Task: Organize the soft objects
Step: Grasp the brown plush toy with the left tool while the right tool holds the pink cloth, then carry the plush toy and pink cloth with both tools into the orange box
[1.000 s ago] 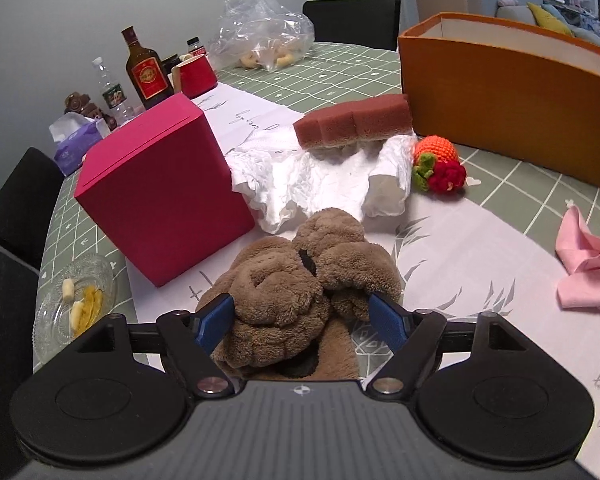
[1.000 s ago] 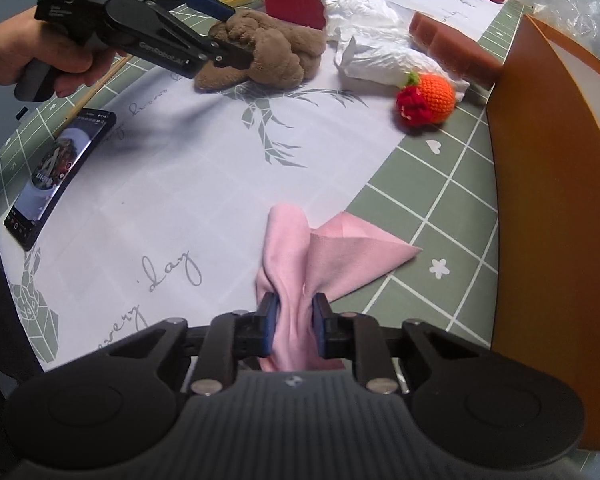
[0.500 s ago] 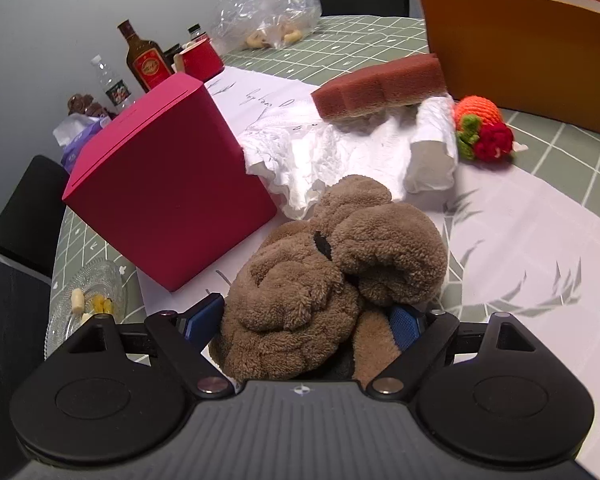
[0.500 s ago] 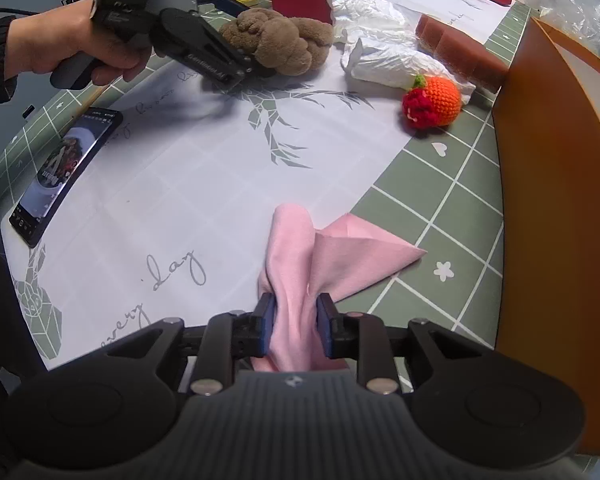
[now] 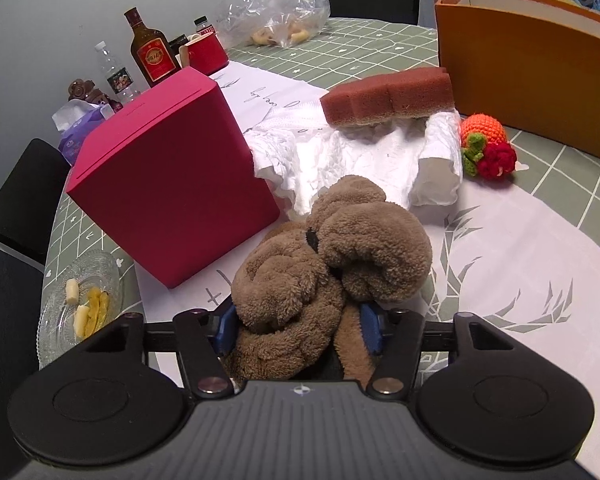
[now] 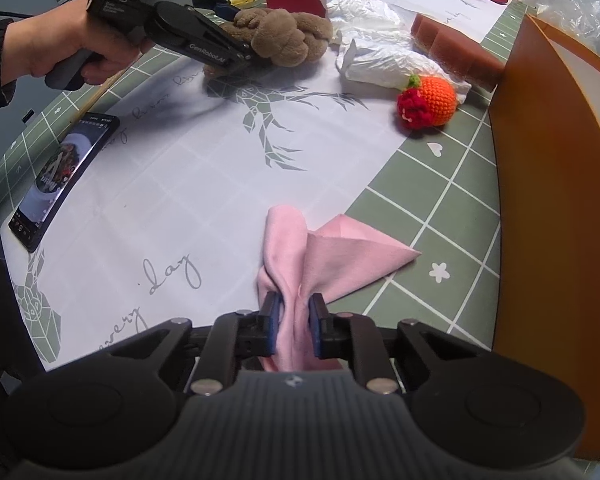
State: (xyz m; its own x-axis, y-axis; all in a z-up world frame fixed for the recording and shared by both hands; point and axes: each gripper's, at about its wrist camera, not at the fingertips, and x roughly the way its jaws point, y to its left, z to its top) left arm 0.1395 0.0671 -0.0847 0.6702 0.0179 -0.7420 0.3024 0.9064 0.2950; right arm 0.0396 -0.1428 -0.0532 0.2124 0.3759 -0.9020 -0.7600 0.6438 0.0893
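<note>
The left gripper (image 5: 298, 330) is closing on the brown plush (image 5: 324, 264) — a knotted, fuzzy bundle bulging between its jaws, lying crosswise on the white runner beside the red box (image 5: 168, 184). The right gripper (image 6: 294, 326) is closing, nearly shut, on the pink cloth (image 6: 320, 248) — thin, creased, pointing toward the orange bin (image 6: 556, 184) just beside it on the right.

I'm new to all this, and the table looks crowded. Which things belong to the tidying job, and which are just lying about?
Part of the job: brown plush towel, pink cloth, crocheted fruit, sponge, white crumpled cloth, orange bin.

Just lying about: phone, red box, bottles, glass dish.
</note>
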